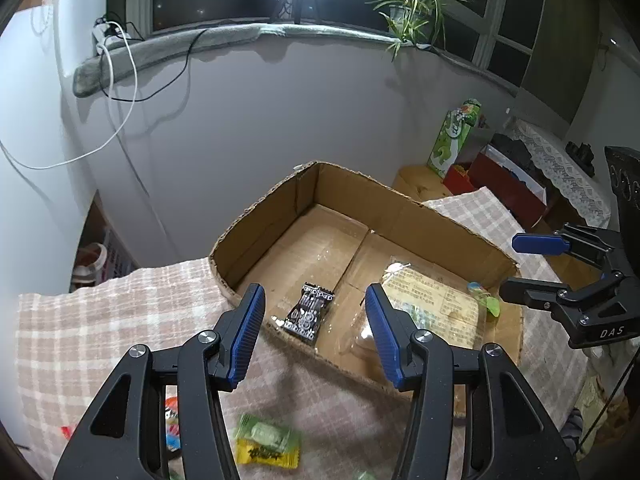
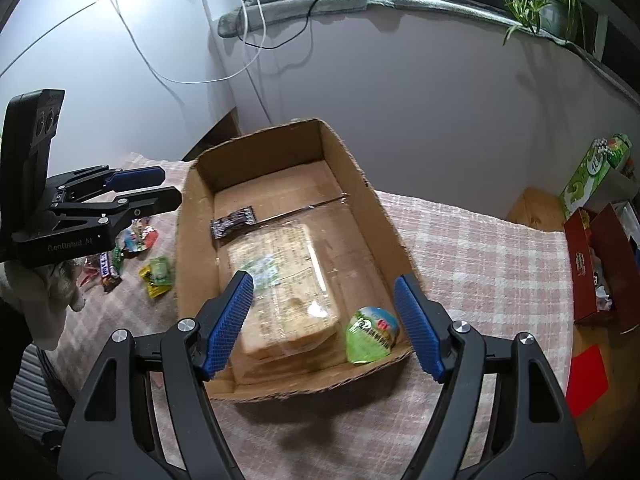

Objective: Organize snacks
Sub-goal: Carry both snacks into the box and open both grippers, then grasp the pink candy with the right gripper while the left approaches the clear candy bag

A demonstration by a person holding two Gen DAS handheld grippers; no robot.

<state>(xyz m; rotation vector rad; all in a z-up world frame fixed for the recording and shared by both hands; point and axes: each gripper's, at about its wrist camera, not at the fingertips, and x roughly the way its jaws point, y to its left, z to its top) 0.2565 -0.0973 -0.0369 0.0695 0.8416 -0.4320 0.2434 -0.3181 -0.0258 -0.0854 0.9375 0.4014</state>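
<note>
Checked pink-and-white cloth covers the counter point(image 2: 460, 248), which stands against a pale wall below a window sill carrying a potted plant point(image 1: 412, 8) and trailing cables.

**Container.** An open cardboard box point(image 2: 356, 168) sits on the cloth. It already holds three items: a clear-wrapped sandwich pack point(image 2: 280, 280), a small dark wrapper point(image 2: 234, 222) lying beside it toward the far end, and a green-lidded cup point(image 2: 370, 334) in the near right corner, just beside the sandwich pack.

**Remaining snacks.** Loose items lie on the cloth outside the box on its left side: a green-and-yellow packet point(image 1: 266, 442), a brown bar point(image 2: 108, 268) and several colourful wrappers near it.

**Tongs.** The left tongs point(image 1: 316, 328) are spread and hold nothing; they hover above the near edge of the box. The right tongs point(image 2: 324, 324) are likewise spread and empty, poised over the sandwich pack and the cup.

**Handling estimate.** The loose packets appear light, soft and crinkly, with slick film surfaces.
- Take hold across the narrow width at mid-body, where the contents give the pads something firm to bear on.
- Avoid the sealed end fins; these are likely to fold and slip out.
- Apply light pressure only, since the contents may crush.
- The green-and-yellow packet lies closest to the left tongs and is the likely next item.
</note>
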